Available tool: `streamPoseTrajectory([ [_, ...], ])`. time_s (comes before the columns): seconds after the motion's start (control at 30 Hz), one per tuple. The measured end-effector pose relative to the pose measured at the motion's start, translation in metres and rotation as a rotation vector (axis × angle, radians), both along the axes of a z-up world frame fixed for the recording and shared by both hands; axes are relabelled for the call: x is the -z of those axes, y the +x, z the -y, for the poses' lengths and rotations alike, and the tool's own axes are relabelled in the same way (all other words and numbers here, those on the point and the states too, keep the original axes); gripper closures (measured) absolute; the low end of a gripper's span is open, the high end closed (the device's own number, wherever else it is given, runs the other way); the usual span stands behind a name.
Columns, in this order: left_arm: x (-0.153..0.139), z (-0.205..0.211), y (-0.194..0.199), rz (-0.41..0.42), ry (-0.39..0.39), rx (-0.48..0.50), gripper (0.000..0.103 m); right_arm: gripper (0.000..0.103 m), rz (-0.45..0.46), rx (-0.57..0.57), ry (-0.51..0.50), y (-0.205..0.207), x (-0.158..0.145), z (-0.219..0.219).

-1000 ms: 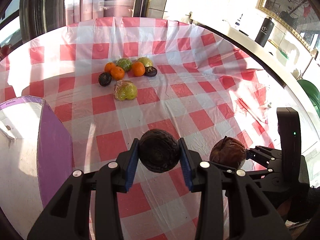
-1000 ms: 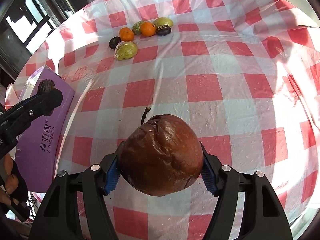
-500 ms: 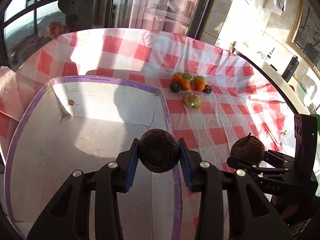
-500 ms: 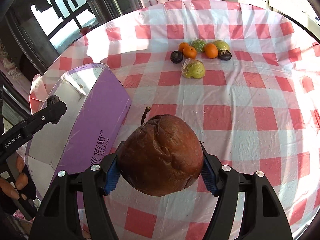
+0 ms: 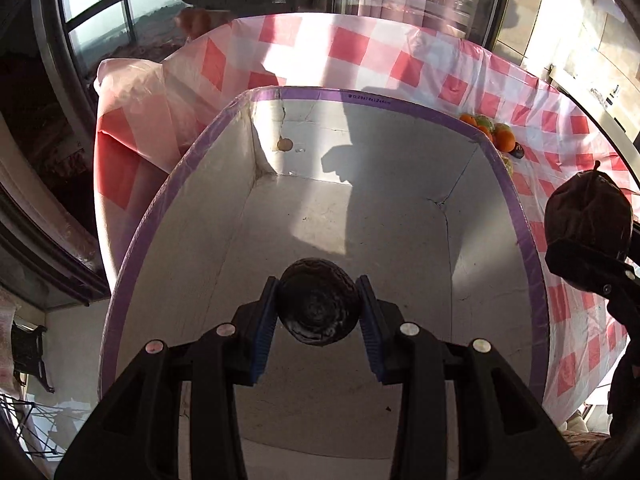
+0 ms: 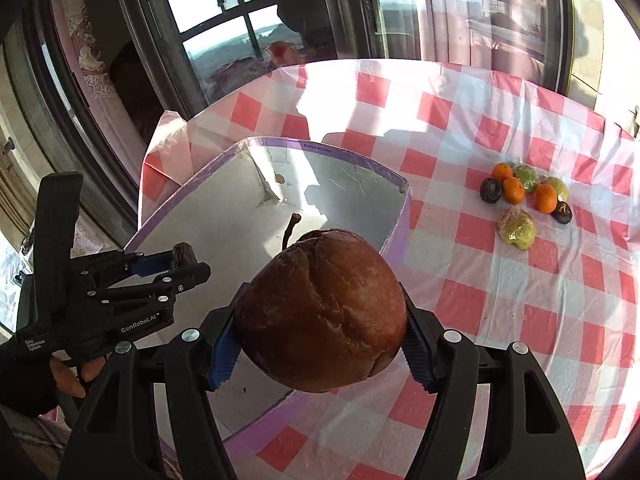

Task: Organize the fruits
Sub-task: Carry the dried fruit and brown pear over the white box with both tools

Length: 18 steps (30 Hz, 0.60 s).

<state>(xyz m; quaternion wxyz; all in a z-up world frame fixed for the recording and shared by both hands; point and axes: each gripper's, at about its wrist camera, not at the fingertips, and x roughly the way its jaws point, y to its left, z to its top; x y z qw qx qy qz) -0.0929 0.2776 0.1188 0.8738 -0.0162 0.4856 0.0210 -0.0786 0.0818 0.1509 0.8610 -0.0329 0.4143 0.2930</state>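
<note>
Between the blue pads of my left gripper (image 5: 318, 304), low in the middle of the left wrist view, sits a small dark wrinkled fruit (image 5: 318, 302), pinched on both sides. Behind it the whole centre of that frame is the white inside of the purple-edged box (image 5: 520, 216), so the fruit hangs over the open box; the near wall of the box is hidden behind my gripper's black arms. At the right edge my right gripper (image 5: 588, 240) shows only in part, cut off by the frame, carrying a big brown fruit (image 5: 588, 208).

From the right wrist view that gripper (image 6: 320, 316) is clamped on the large brown fruit (image 6: 320, 312), whose bulk hides the pads' contact faces and the box's near right corner. A thin stem rises from its top. At middle left, my left gripper (image 6: 176, 264) reaches over the box (image 6: 396, 236), its small fruit (image 6: 184, 254) barely visible.

On the checked tablecloth (image 6: 500, 300), at upper right, the remaining fruits (image 6: 524, 200) lie clustered well apart from the box: oranges, green ones, two dark ones. In the left wrist view the box rim hides half of that pile (image 5: 496, 136).
</note>
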Motion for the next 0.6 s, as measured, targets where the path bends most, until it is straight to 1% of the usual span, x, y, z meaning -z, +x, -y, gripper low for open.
streamPoseTrajectory([
  [0.1, 0.01, -0.004, 0.003, -0.053, 0.062, -0.019, 0.064, 0.036, 0.016, -0.093, -0.03, -0.004, -0.002, -0.032],
  [0.17, 0.017, -0.01, 0.005, -0.09, 0.081, -0.041, 0.064, 0.036, 0.014, -0.15, -0.083, -0.006, 0.004, -0.052],
  [0.3, 0.028, -0.026, 0.006, -0.151, 0.071, -0.105, 0.064, 0.036, -0.032, -0.231, -0.197, -0.007, 0.026, -0.08],
  [0.4, 0.034, -0.031, 0.005, -0.182, 0.08, -0.126, 0.064, 0.036, -0.067, -0.271, -0.284, -0.007, 0.044, -0.094],
  [0.47, 0.038, -0.034, 0.003, -0.2, 0.072, -0.138, 0.064, 0.037, -0.081, -0.292, -0.349, -0.008, 0.056, -0.101],
  [0.57, 0.038, -0.037, 0.002, -0.198, 0.065, -0.146, 0.064, 0.037, -0.095, -0.321, -0.431, -0.011, 0.073, -0.107],
  [0.6, 0.037, -0.036, 0.002, -0.195, 0.074, -0.144, 0.064, 0.037, -0.095, -0.329, -0.458, -0.012, 0.078, -0.11],
])
